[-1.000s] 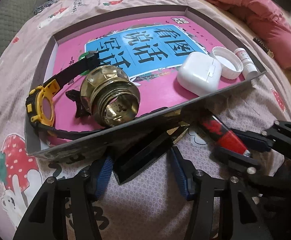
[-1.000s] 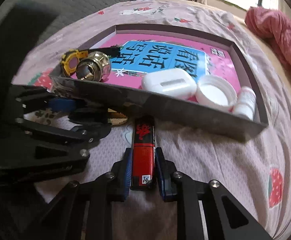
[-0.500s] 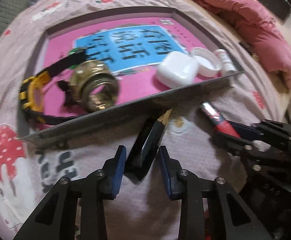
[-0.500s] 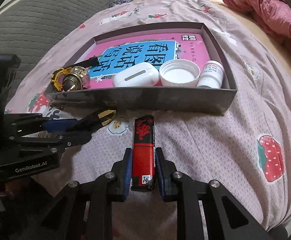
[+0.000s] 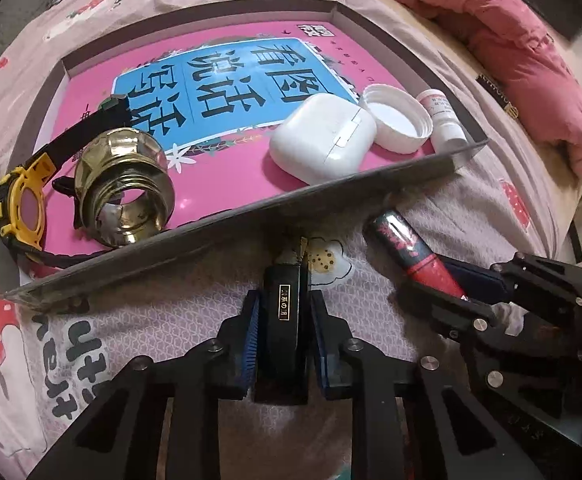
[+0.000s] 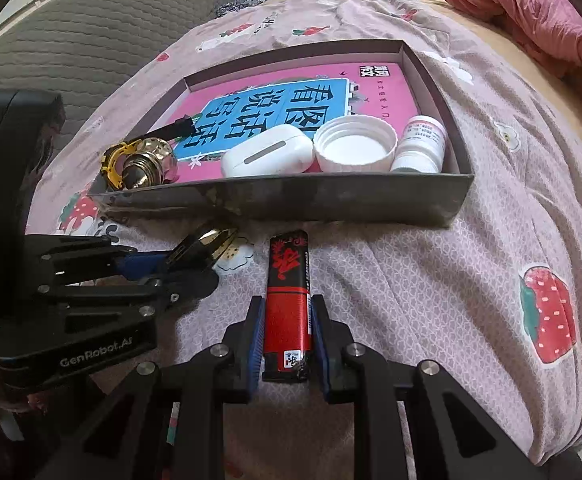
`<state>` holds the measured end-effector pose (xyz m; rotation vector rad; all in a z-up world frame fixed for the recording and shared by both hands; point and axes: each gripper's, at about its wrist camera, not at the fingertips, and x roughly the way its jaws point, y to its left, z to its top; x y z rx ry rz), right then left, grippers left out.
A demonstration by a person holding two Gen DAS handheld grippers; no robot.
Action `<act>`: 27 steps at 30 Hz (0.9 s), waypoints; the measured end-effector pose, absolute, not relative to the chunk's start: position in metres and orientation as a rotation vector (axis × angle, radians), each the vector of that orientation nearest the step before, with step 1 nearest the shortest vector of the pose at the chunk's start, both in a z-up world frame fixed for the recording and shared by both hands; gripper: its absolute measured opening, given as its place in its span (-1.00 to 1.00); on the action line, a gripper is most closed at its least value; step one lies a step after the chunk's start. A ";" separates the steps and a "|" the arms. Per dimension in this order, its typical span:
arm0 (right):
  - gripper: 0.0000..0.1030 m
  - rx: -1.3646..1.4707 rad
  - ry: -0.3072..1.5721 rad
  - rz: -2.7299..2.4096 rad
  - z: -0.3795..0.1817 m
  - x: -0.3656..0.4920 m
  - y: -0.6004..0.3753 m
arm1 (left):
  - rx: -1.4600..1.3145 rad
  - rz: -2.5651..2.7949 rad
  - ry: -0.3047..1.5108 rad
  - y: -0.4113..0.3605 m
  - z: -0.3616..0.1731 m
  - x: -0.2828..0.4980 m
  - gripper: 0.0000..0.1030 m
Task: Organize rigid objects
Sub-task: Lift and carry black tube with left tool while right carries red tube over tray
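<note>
Left gripper (image 5: 284, 334): its jaws are closing on a black lighter (image 5: 284, 312) with gold lettering; the blue pads are sitting against both of its sides, and the lighter is standing on edge on the bedsheet (image 5: 171, 320), gold-tipped end pointing at the box.
Right gripper (image 6: 286, 338): it is clamping a red-and-black lighter (image 6: 288, 300) between its blue pads; the lighter is lying lengthwise on the sheet, its far end pointing toward the near wall of the box.
Grippers together: they are sitting side by side just in front of the box, the left one showing at the left of the right wrist view (image 6: 163, 268), the right one at the right of the left wrist view (image 5: 463, 280).
Box (image 6: 291, 200): a shallow grey cardboard tray is resting on the sheet, just beyond both lighters.
Box floor: a pink book (image 5: 227, 80) with a blue panel of large characters is lying flat inside.
Left end of box: a brass threaded fitting (image 5: 125, 188) is lying on its side, touching a yellow-and-black wristwatch (image 5: 21, 204).
Right end of box: a white earbud case (image 5: 323, 144), a white screw cap (image 5: 401, 122) lying open side up, and a small white bottle (image 5: 443, 120) are sitting in a row, close together.
Beyond the box: a pink quilt (image 6: 531, 20) is bunching at the far right; a grey quilted surface (image 6: 91, 32) is showing at the far left.
</note>
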<state>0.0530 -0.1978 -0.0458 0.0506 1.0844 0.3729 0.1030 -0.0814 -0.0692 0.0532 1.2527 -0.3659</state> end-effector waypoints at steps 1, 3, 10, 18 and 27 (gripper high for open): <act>-0.57 0.047 1.076 0.379 -0.045 0.052 -0.196 | 0.059 -0.364 1.244 -0.081 -0.068 0.101 -0.56; -0.57 0.057 1.048 0.411 -0.037 0.048 -0.194 | 0.022 -0.356 1.225 -0.080 -0.067 0.100 -0.57; -0.57 0.055 0.925 0.442 -0.008 0.038 -0.190 | -0.045 -0.368 1.181 -0.058 -0.046 0.080 -0.57; -0.57 0.080 0.885 0.408 0.007 0.044 -0.203 | -0.104 -0.377 1.098 -0.046 -0.004 0.071 -0.57; -0.57 0.104 0.822 0.357 0.028 0.049 -0.222 | -0.090 -0.365 1.011 -0.052 0.028 0.078 -0.57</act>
